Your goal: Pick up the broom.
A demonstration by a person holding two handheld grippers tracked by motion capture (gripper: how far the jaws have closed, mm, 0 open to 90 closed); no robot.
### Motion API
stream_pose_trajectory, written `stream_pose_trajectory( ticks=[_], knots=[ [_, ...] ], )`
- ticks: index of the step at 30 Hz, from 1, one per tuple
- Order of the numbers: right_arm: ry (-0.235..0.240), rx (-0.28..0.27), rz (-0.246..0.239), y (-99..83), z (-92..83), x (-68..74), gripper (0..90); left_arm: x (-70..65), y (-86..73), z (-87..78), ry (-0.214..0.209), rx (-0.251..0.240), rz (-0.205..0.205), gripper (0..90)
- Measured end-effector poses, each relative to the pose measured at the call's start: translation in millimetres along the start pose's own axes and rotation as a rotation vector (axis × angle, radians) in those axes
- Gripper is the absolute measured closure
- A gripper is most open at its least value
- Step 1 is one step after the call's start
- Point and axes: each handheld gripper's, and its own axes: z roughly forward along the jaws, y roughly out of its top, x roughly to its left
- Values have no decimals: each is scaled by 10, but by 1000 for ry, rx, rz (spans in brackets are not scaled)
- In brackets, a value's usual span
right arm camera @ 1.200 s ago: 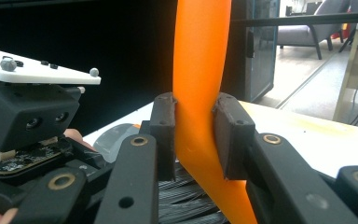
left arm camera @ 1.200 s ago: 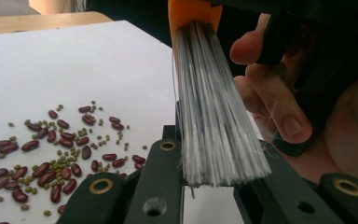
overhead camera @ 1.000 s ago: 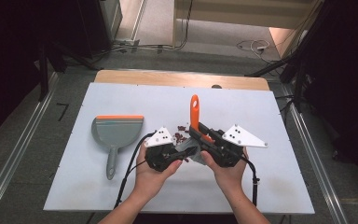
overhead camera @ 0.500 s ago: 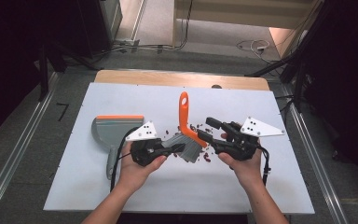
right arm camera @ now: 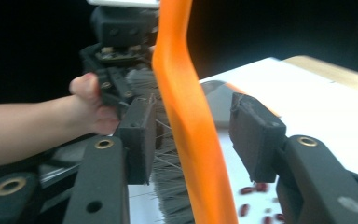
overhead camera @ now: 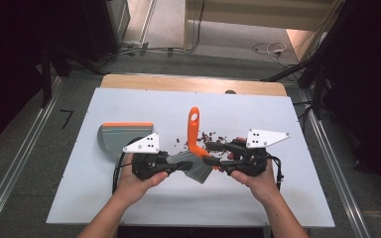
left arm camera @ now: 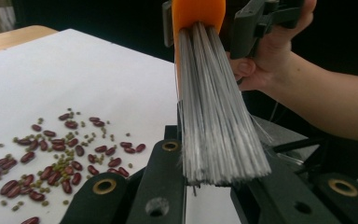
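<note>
A grey dustpan [overhead camera: 119, 137] lies at the table's [overhead camera: 129, 208] left. The left gripper [overhead camera: 174, 165] clamps the brush's [overhead camera: 194, 134] bristles mid-table. Beans [overhead camera: 213, 136] lie scattered just beyond. The right gripper [overhead camera: 209, 152], its jaws just closing, brackets the orange handle without pressing it.

A white rectangular tabletop [overhead camera: 144, 106] on a pale wooden base carries a grey plastic dustpan with an orange lip [overhead camera: 118, 136] at the left (lying flat) and scattered red beans [overhead camera: 213, 135] mid-table.
</note>
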Motion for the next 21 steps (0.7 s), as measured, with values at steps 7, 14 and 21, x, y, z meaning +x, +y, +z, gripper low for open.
stream_pose_trajectory(
  ticks=[7,14,21],
  knots=[
    [154,26,47,-53,79,-27,540,-43,2,36,-109,1,23,864],
    [228,28,69,-75,144,-9,599,-55,-6,81,-148,13,24,864],
    [283,44,87,-95,187,-2,680,-45,-14,99,-179,26,19,864]
  ],
)
